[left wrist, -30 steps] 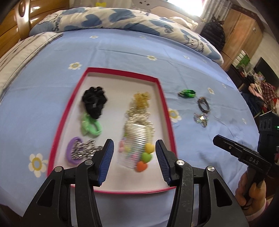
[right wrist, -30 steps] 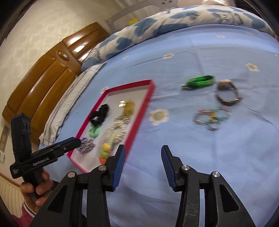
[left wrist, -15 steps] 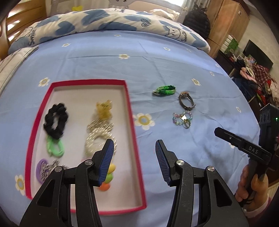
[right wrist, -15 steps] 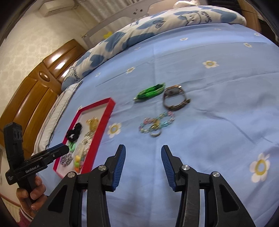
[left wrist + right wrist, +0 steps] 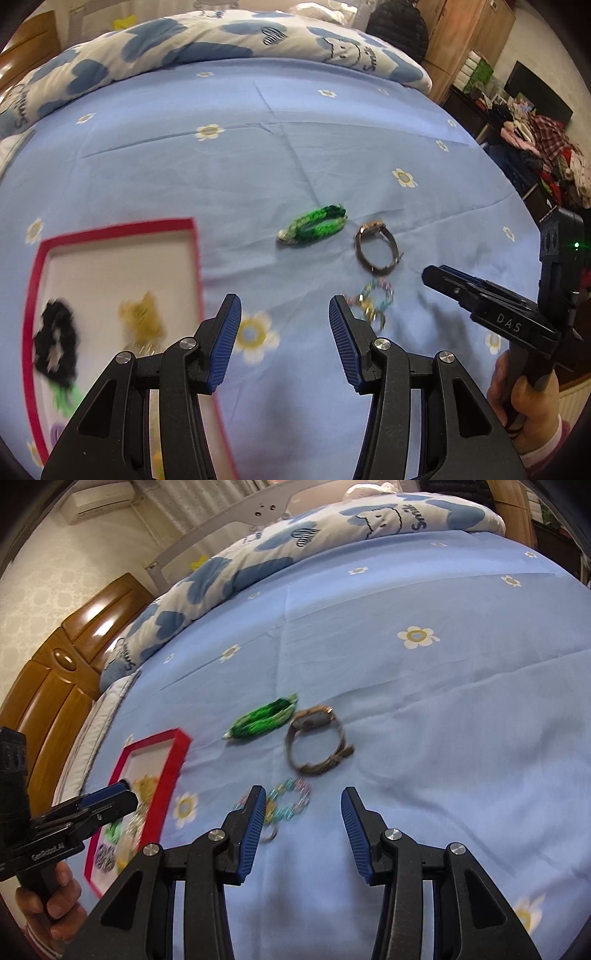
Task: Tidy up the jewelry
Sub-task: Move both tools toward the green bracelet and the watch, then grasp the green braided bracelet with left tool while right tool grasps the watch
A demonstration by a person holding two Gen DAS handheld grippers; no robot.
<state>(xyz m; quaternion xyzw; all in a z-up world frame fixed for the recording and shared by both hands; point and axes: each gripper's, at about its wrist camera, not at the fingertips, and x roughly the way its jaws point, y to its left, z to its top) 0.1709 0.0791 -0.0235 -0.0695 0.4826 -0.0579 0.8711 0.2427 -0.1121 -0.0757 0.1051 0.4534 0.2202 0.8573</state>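
Note:
A red-rimmed tray (image 5: 195,258) (image 5: 173,764) lies on the blue bedsheet and holds a black scrunchie (image 5: 55,339), a gold piece (image 5: 142,319) and other hair ties. Loose on the sheet to its right lie a green braided bracelet (image 5: 314,226) (image 5: 264,718), a brown wristwatch (image 5: 376,249) (image 5: 317,740) and a pastel bead bracelet (image 5: 373,299) (image 5: 288,799). My left gripper (image 5: 284,317) hovers open over the sheet just right of the tray, nothing between its fingers. My right gripper (image 5: 303,814) is open too, near the bead bracelet, which shows by its left finger.
A folded quilt with blue hearts (image 5: 221,33) (image 5: 332,520) lies across the far side of the bed. A wooden headboard (image 5: 55,672) stands at the left. Clothes and furniture (image 5: 546,147) crowd the room beyond the bed's right edge. A hand (image 5: 524,398) holds the right gripper's handle.
Both grippers have swept to the right, away from the tray and towards the loose bracelets and watch. The left gripper no longer hangs over the tray. Jaw widths are unchanged.

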